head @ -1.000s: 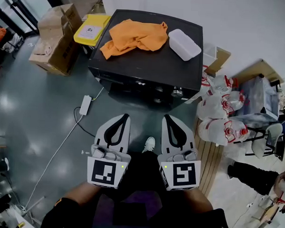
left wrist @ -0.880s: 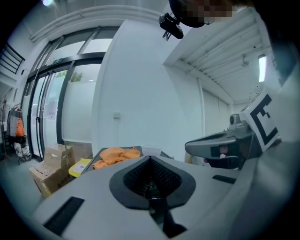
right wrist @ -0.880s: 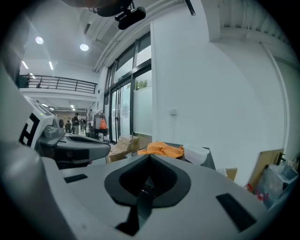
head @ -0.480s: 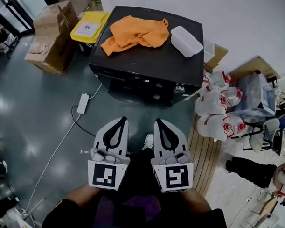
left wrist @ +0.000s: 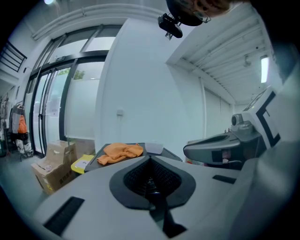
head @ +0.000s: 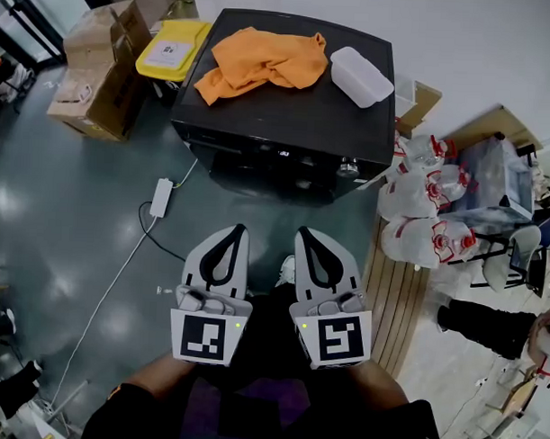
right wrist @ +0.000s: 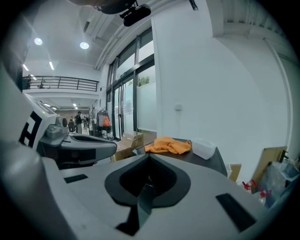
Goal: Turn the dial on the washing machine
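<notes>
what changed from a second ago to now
The right gripper slid sideways toward the left gripper, narrowing the gap between them. Both stayed shut and empty, well short of the washing machine. The orange cloth and white container on its top did not move.

Open floor lies between my left gripper (head: 238,229), my right gripper (head: 303,231) and the front of the washing machine (head: 287,124).

In front of the machine the dark floor is bare, giving me a straight path to its front panel. Left of the machine, a white power strip (head: 161,199) and its cable lie on the floor, with cardboard boxes (head: 96,68) and a yellow bin (head: 169,50) beyond. Right of it, filled plastic bags (head: 419,219) crowd its corner. On top, an orange cloth (head: 260,62) and a white container (head: 360,78) fill the rear; the near half is bare.
</notes>
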Motion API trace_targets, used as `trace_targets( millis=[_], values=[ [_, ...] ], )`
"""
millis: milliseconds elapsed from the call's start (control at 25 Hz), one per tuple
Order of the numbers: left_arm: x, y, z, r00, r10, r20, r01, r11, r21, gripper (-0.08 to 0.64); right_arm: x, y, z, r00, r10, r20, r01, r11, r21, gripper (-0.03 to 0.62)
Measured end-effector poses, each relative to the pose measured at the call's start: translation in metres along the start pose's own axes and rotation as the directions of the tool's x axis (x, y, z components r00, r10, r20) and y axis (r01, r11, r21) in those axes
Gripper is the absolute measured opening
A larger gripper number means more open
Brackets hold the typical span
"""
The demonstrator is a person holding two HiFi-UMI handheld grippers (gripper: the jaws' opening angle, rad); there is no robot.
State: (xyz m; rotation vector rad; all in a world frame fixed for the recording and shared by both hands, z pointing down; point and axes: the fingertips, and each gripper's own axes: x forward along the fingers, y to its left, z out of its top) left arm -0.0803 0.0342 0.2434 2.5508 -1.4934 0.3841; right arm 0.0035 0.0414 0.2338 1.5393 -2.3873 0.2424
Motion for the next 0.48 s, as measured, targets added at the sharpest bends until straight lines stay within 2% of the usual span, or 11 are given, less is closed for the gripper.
trace_targets(
  millis=[480],
  values=[
    [0.001, 0.012, -0.001, 0.999, 0.032, 0.008, -0.032, 0.999, -0.014, 0.012, 0.005, 0.001, -0.002, 1.0, 0.004, -0.001, -0.004, 1.0, -0.002, 0.014]
  ],
)
